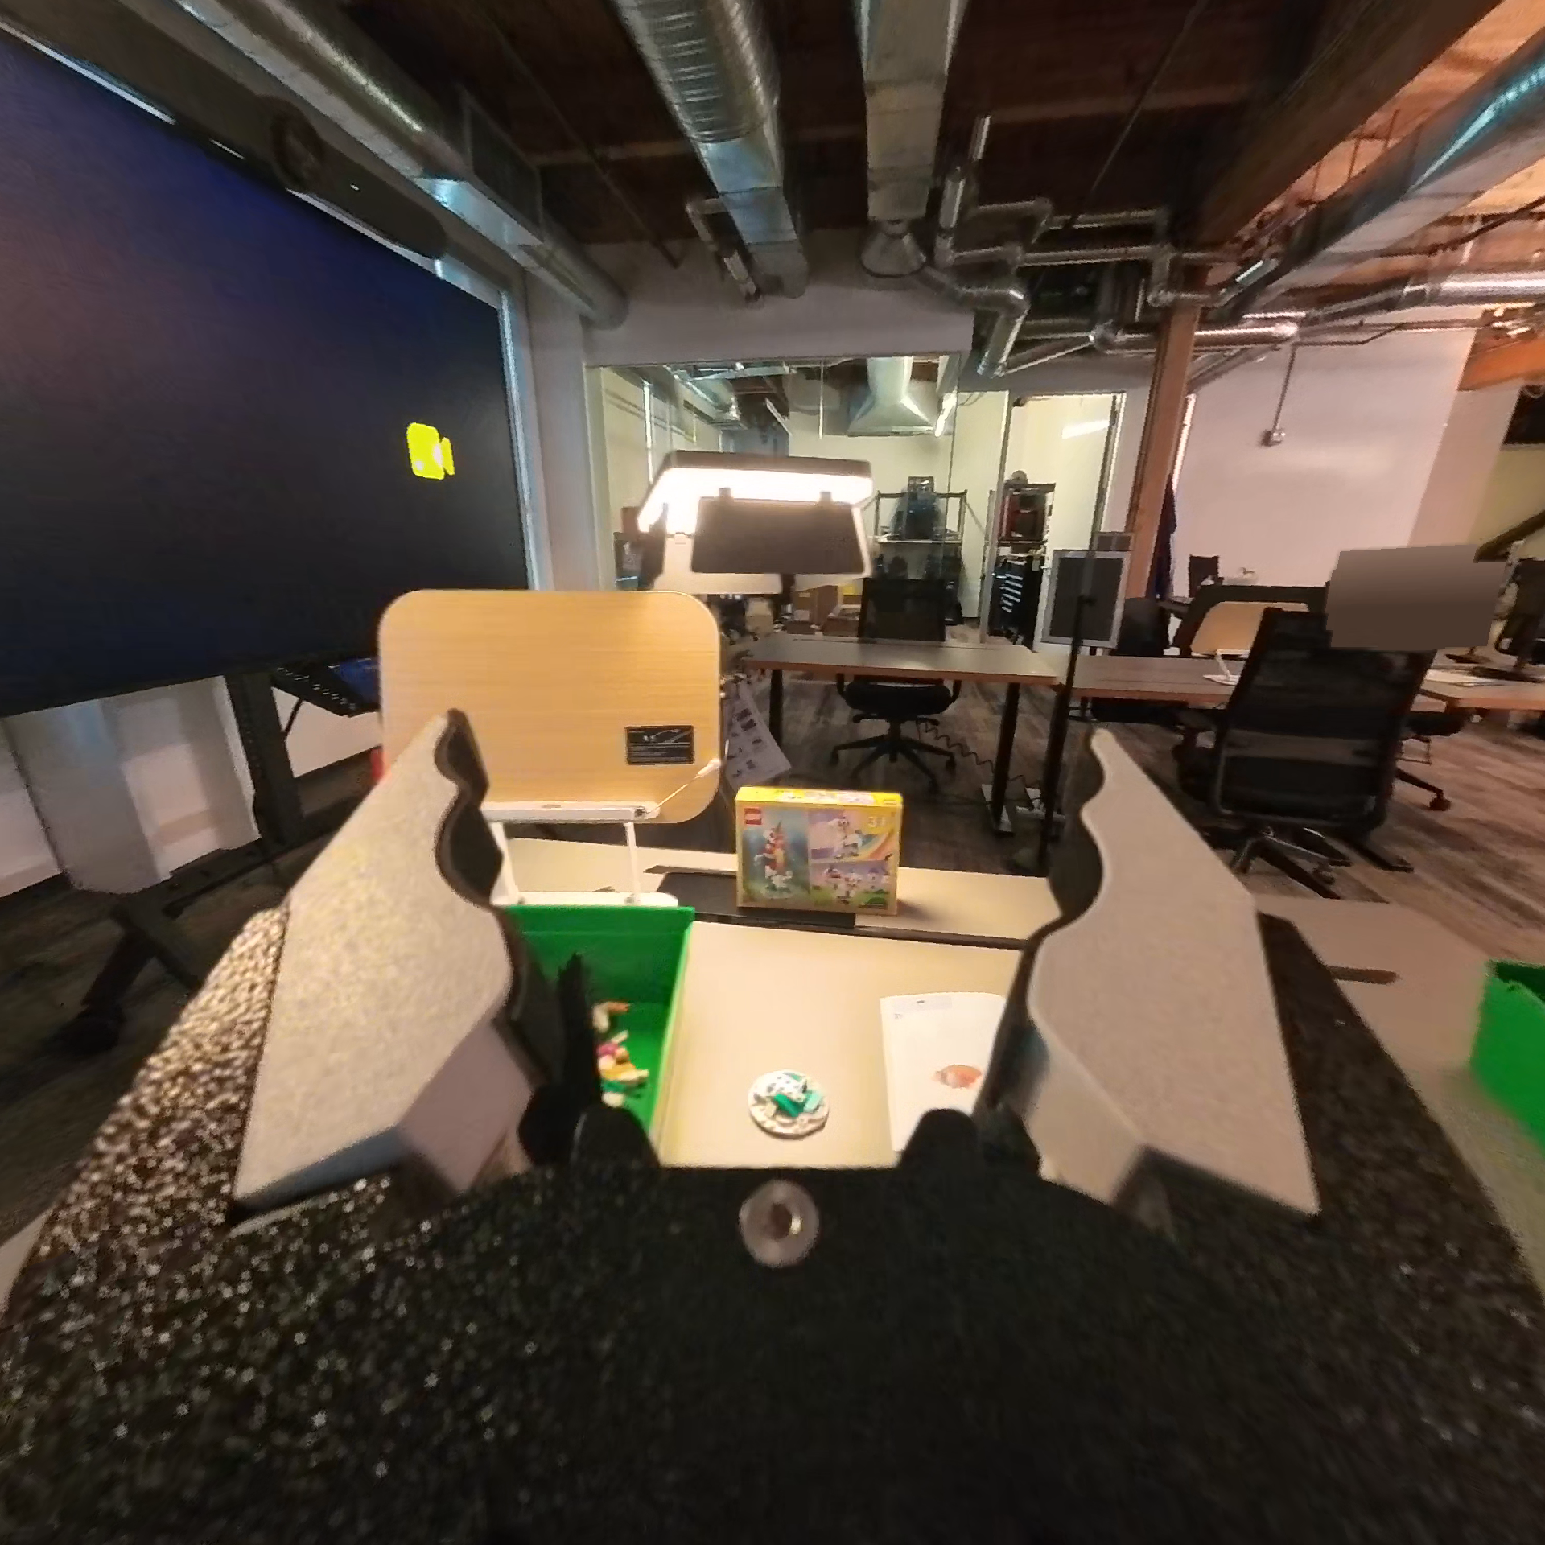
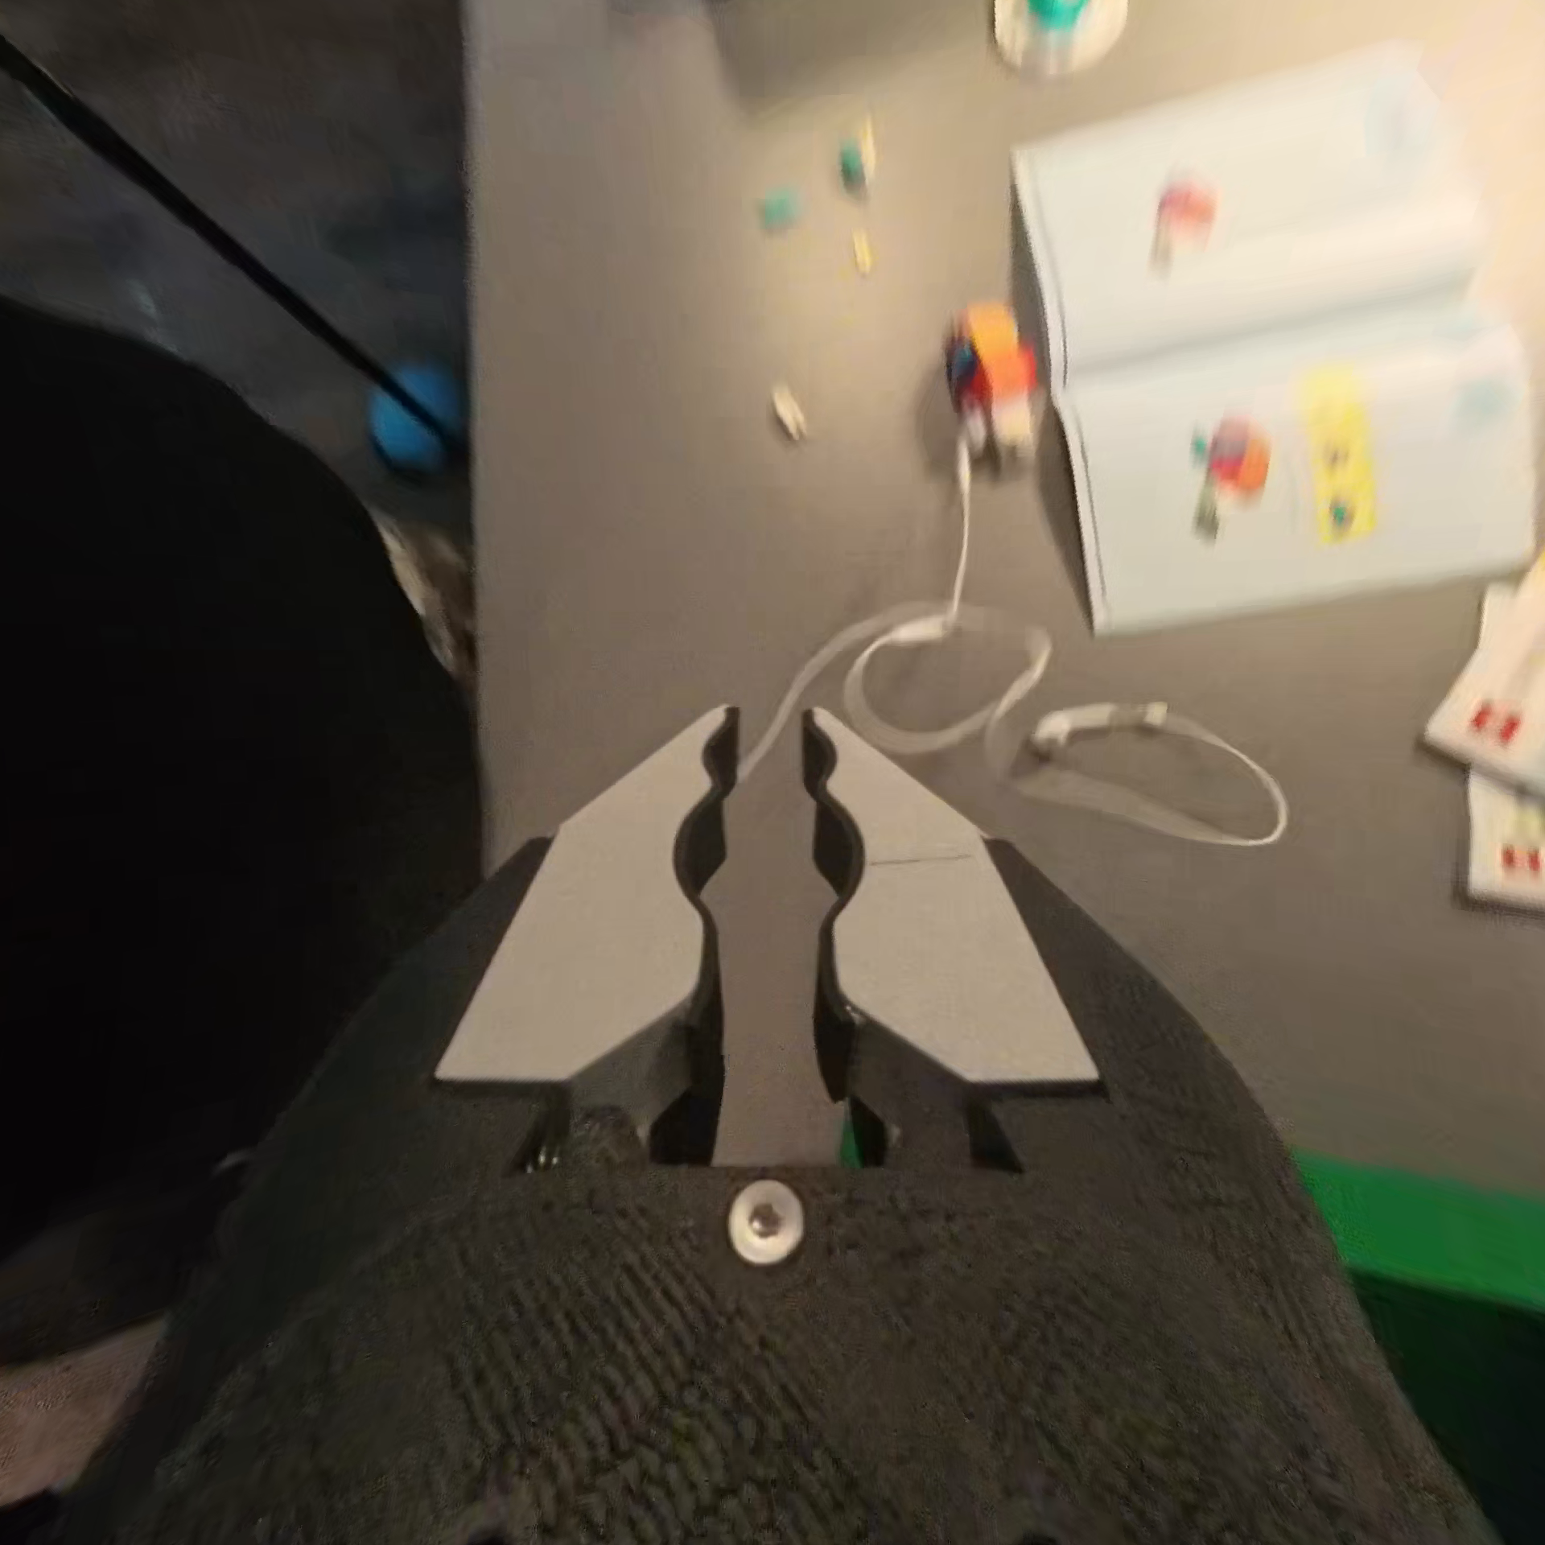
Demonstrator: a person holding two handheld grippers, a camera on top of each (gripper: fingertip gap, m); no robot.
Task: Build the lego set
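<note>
left gripper is wide open, empty, held above the desk and looking along it. from left: green bin with loose mixed pieces in the bottom, round pale plate with a teal/white sub-build on the desk just right of the bin, instruction sheet right of that, set box upright at the back.

right gripper has its jaws nearly together with a narrow gap, nothing between them. its view is motion-blurred. small teal and yellow loose pieces lie ahead on the grey surface, then an orange/red/blue sub-build touching the edge of the open instruction booklet. white cable loops just in front of the fingertips.

my read: step is fetching the next piece. slow the right hand, open wider before descending, steer clear of the cable, pinch one piece by its flat sides, use left to steady the sub-build.
</note>
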